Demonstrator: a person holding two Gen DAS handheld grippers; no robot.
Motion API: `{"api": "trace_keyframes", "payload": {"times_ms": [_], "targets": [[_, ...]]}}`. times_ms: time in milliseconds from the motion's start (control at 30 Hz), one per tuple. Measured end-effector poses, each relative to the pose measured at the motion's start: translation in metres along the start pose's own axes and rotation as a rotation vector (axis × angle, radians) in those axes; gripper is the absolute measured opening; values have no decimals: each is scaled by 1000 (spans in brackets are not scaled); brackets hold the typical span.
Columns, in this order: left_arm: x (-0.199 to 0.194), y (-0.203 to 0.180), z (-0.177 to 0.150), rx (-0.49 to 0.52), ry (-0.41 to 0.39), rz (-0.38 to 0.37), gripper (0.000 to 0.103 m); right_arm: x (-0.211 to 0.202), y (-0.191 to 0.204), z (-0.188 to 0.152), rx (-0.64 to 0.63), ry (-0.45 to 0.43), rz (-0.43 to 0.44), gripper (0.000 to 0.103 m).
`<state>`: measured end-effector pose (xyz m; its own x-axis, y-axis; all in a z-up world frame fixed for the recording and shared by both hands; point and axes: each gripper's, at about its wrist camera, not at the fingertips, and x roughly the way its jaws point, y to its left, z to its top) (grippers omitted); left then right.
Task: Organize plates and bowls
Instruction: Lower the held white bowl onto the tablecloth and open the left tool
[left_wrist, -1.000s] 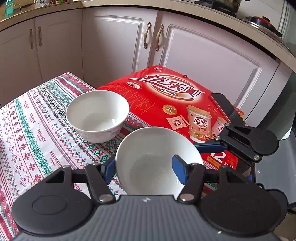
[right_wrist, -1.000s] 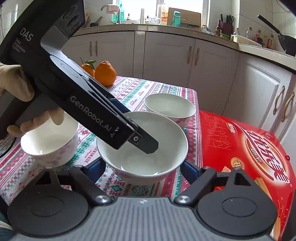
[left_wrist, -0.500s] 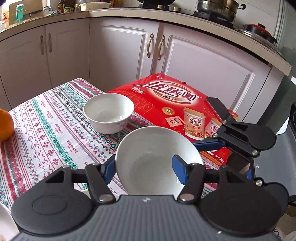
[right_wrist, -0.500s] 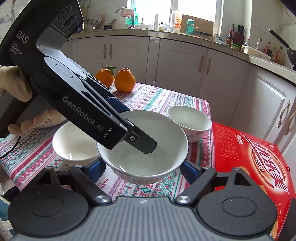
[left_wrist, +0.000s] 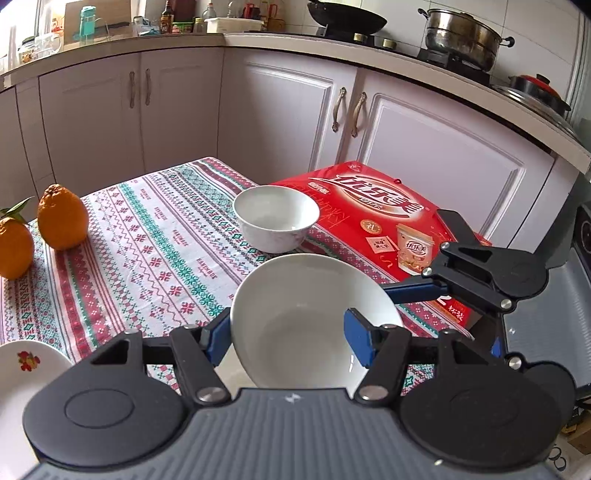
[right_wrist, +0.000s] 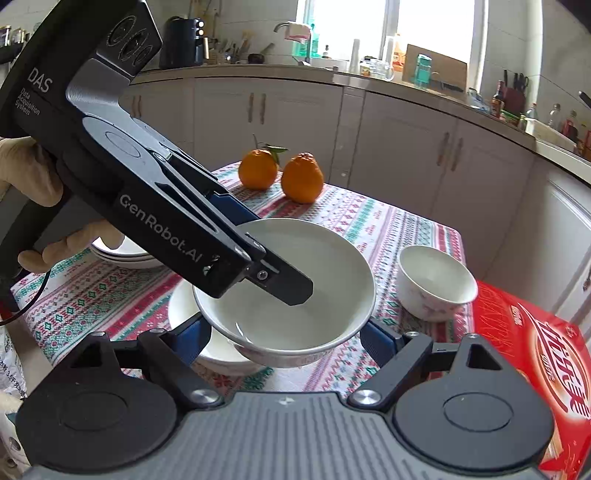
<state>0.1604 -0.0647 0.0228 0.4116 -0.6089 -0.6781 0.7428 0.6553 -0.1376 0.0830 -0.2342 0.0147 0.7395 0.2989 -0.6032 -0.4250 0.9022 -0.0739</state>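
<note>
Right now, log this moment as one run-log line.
left gripper: shut on wide white ceramic bowl rim | right gripper: grips the same bowl | bowl: off striped tablecloth | small white bowl: on cloth

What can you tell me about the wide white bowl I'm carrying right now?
The wide white glazed bowl looks ceramic, shallow and empty, with a faint reddish pattern low on its outer wall. It is lifted above the patterned tablecloth and tilted. The left gripper is shut on its rim, one blue finger inside, one outside. The right gripper's blue fingers flank its outer wall; contact there is unclear. Another white bowl sits just beneath it.
</note>
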Motion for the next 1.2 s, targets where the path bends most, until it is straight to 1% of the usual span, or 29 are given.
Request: {"api": "trace_keyframes", "payload": {"times_ms": [267, 533, 800, 1200], "targets": [[-5, 21, -11, -42, 5, 28, 62, 19, 13, 10, -7, 18, 48, 91], [2, 33, -18, -67, 22, 31, 63, 37, 14, 11, 18, 51, 76, 91], [6, 38, -23, -87, 26, 21, 63, 41, 12, 9, 42, 63, 96, 91], [13, 36, -29, -91, 35, 9, 63, 40, 12, 3, 54, 78, 102, 91]]}}
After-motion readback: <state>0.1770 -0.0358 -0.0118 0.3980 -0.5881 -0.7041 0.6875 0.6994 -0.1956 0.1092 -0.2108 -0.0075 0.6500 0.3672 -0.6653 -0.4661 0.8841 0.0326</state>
